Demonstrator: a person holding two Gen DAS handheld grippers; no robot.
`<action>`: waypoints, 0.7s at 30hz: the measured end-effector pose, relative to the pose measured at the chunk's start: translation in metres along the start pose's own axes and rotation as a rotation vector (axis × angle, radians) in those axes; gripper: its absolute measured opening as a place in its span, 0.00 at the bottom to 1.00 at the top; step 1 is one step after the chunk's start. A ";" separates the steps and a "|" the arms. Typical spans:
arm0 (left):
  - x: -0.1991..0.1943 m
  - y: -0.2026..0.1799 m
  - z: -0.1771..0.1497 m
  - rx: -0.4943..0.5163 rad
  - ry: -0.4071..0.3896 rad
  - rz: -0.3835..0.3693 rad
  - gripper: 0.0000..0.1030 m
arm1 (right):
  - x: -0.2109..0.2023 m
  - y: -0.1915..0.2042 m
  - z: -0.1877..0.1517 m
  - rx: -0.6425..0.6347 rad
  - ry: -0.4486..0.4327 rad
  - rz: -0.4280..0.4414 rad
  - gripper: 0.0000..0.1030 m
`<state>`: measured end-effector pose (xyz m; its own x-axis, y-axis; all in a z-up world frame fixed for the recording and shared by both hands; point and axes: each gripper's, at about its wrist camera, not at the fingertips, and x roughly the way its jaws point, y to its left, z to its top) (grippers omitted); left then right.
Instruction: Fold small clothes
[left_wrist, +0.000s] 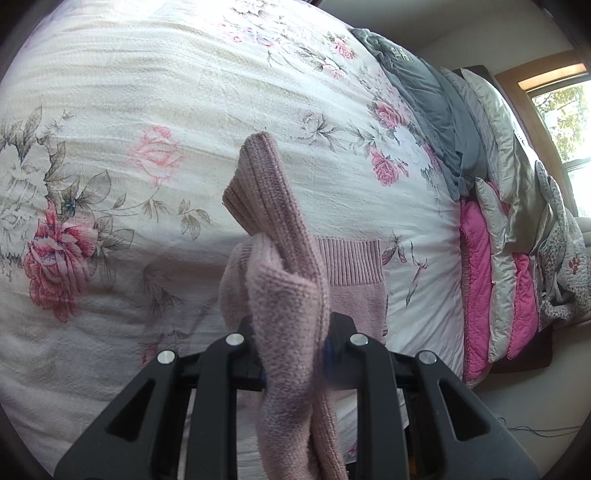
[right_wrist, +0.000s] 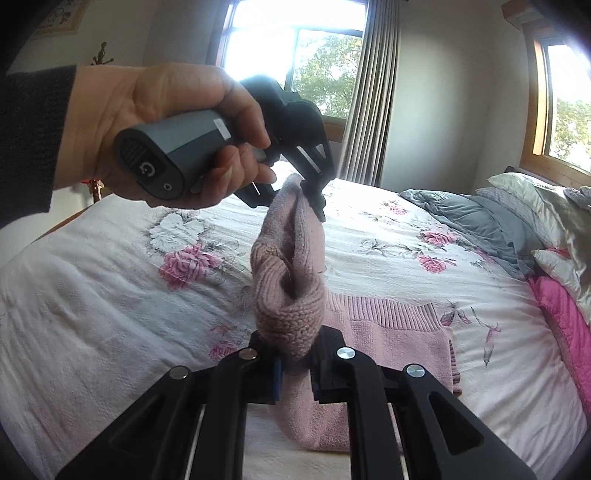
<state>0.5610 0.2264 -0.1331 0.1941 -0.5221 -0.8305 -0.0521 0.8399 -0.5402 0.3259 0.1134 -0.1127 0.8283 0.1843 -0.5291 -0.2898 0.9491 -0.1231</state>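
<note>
Two hand-held grippers are clamping one pink knitted garment (right_wrist: 291, 295): the left hand-held gripper (right_wrist: 314, 192), gripped by a hand (right_wrist: 166, 122), is pinching its raised end, the right hand-held gripper (right_wrist: 295, 354) a bunched fold, while the rest is lying on the floral bed (right_wrist: 110, 295).

Left gripper (right_wrist: 314, 199), held in a hand (right_wrist: 173, 129) with dark sleeve (right_wrist: 29, 140), is angled downward, jaws clamped on pink knit sweater (right_wrist: 291, 295). Right gripper (right_wrist: 295, 365) likewise pinches it, lower down.
</note>
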 end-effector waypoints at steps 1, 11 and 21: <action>0.001 -0.005 0.000 0.003 0.000 0.007 0.19 | -0.001 -0.004 0.000 0.010 0.000 0.001 0.10; 0.017 -0.041 0.001 0.032 0.007 0.090 0.19 | -0.006 -0.034 -0.005 0.083 0.001 0.007 0.10; 0.048 -0.085 -0.003 0.088 0.024 0.196 0.19 | -0.006 -0.076 -0.021 0.187 0.026 0.022 0.10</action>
<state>0.5715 0.1295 -0.1277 0.1655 -0.3496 -0.9222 -0.0011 0.9350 -0.3546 0.3330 0.0348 -0.1181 0.8093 0.2016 -0.5517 -0.2121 0.9762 0.0456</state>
